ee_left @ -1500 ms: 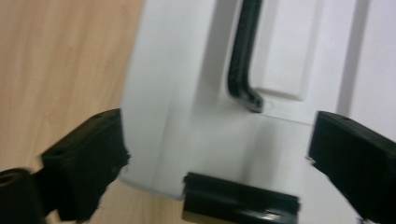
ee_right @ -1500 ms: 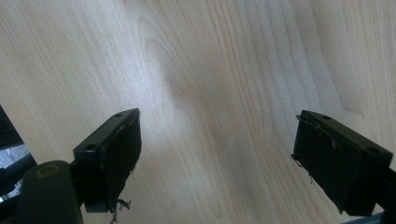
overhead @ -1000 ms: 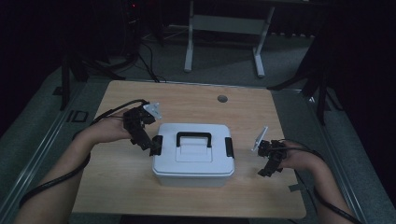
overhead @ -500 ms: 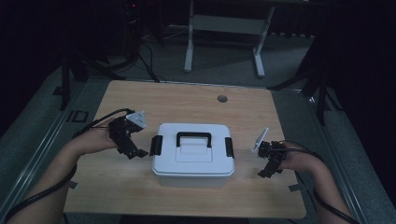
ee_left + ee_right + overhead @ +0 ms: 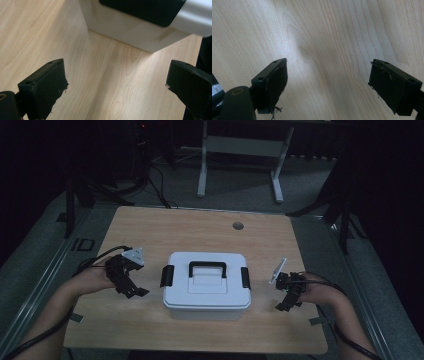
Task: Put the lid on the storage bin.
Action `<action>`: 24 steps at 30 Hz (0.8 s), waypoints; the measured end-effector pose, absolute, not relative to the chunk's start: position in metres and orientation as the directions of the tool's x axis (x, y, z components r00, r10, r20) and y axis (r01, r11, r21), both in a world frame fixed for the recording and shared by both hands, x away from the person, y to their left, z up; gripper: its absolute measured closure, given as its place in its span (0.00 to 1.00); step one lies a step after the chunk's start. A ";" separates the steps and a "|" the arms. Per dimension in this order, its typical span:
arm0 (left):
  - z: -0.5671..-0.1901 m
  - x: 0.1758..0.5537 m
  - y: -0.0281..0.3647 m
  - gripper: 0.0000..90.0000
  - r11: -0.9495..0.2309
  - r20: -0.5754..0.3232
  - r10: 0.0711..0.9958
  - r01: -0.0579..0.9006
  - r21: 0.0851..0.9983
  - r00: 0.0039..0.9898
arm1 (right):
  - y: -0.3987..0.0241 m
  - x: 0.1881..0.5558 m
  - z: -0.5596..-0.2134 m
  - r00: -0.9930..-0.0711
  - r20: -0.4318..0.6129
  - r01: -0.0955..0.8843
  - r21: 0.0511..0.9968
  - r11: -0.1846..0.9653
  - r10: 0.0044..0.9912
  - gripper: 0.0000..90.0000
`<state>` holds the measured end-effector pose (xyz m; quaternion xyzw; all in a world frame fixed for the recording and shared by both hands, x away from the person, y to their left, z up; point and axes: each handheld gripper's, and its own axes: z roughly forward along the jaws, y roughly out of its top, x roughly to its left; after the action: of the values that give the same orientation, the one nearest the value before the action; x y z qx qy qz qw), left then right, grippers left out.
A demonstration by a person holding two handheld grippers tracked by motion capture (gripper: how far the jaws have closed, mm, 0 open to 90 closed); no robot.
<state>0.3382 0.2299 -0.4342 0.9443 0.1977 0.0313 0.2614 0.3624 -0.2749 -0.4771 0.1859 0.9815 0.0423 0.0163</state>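
A white lidded box (image 5: 207, 287) with a black handle (image 5: 206, 267) and black side latches (image 5: 167, 276) sits mid-table. My left gripper (image 5: 134, 291) hovers left of it, open and empty, clear of the left latch. In the left gripper view the box's corner (image 5: 130, 25) and a black latch (image 5: 145, 10) lie ahead of the spread jaws, with my left gripper (image 5: 116, 82) above bare wood. My right gripper (image 5: 286, 303) is to the right of the box, open and empty; in the right gripper view my right gripper (image 5: 328, 82) faces bare wood.
The wooden table (image 5: 200, 232) has a round cable hole (image 5: 238, 226) at the back. Cables trail from both grippers off the table sides. A white desk frame (image 5: 240, 150) stands on the floor behind, with dark stands on either side.
My left gripper has drawn back leftward and toward the front, away from the box's left latch. The right gripper has barely moved.
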 end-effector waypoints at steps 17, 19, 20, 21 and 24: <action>-0.478 0.328 0.248 0.03 -0.772 -0.057 0.412 0.381 0.508 0.909 | -0.281 0.360 -0.480 -0.923 -0.010 0.382 0.115 0.917 0.385 0.16; -0.483 0.327 0.250 0.03 -0.769 -0.059 0.420 0.390 0.507 0.906 | -0.282 0.360 -0.481 -0.924 -0.008 0.380 0.112 0.918 0.383 0.16; -0.486 0.326 0.251 0.03 -0.766 -0.065 0.424 0.396 0.506 0.903 | -0.282 0.360 -0.481 -0.923 -0.009 0.381 0.110 0.918 0.384 0.17; -0.488 0.326 0.252 0.03 -0.761 -0.074 0.429 0.404 0.508 0.900 | -0.282 0.360 -0.482 -0.923 -0.008 0.382 0.110 0.918 0.385 0.17; -0.494 0.325 0.255 0.03 -0.747 -0.090 0.442 0.422 0.513 0.893 | -0.281 0.360 -0.482 -0.923 -0.009 0.381 0.113 0.918 0.384 0.16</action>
<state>0.3246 0.2549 -0.4943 0.9345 0.2311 0.0186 0.2701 0.3602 -0.2813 -0.4822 0.1953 0.9791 0.0545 0.0156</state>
